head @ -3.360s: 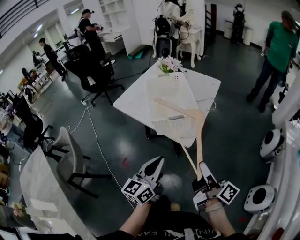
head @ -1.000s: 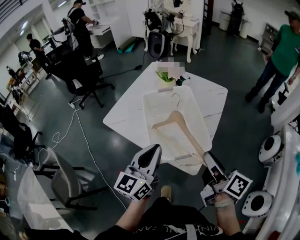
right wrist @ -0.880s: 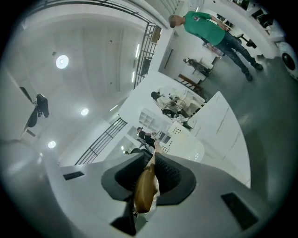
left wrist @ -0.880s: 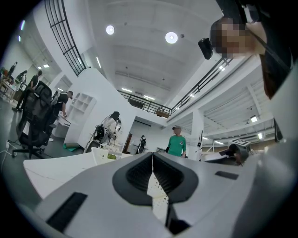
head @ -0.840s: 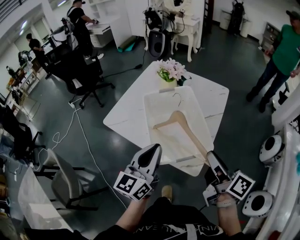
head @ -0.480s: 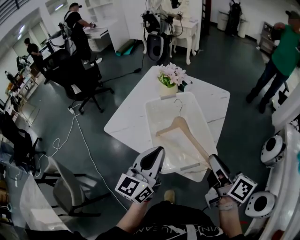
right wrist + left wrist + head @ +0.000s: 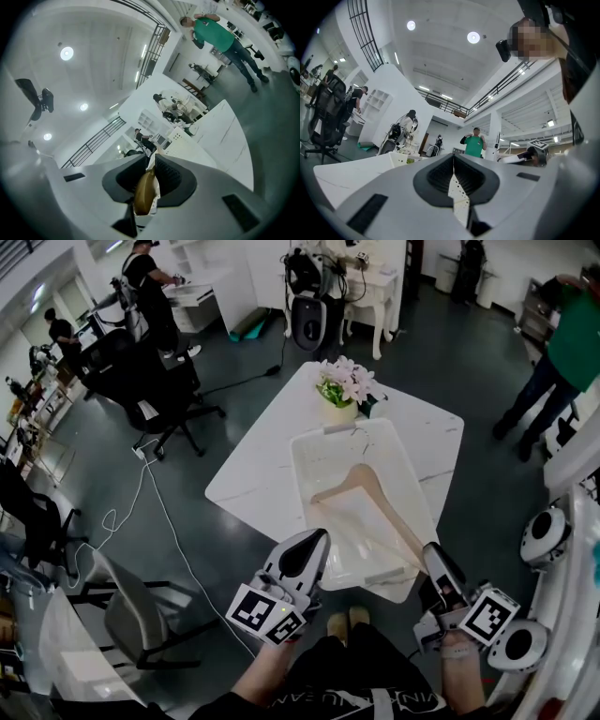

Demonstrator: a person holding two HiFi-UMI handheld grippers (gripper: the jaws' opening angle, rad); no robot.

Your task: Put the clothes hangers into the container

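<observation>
A wooden clothes hanger (image 7: 373,502) lies slanted inside the white container (image 7: 302,474) on the white table (image 7: 251,476), its metal hook toward the far end. My right gripper (image 7: 430,555) is at the container's near right corner, shut on the end of one hanger arm. In the right gripper view the brown hanger end (image 7: 144,190) sits clamped between the jaws of the right gripper (image 7: 152,161). My left gripper (image 7: 313,542) hovers at the container's near left edge, shut and holding nothing. The left gripper view shows the left gripper (image 7: 453,161) with its jaws pressed together.
A pot of pink flowers (image 7: 345,385) stands on the table beyond the container. Black office chairs (image 7: 141,381) and a cable are on the floor at left. White round machines (image 7: 546,536) stand at right. A person in green (image 7: 570,338) stands at the far right.
The hanger, held up over the container 3.4 s ago, now lies down inside it. Over the last second both grippers shifted only slightly nearer the container.
</observation>
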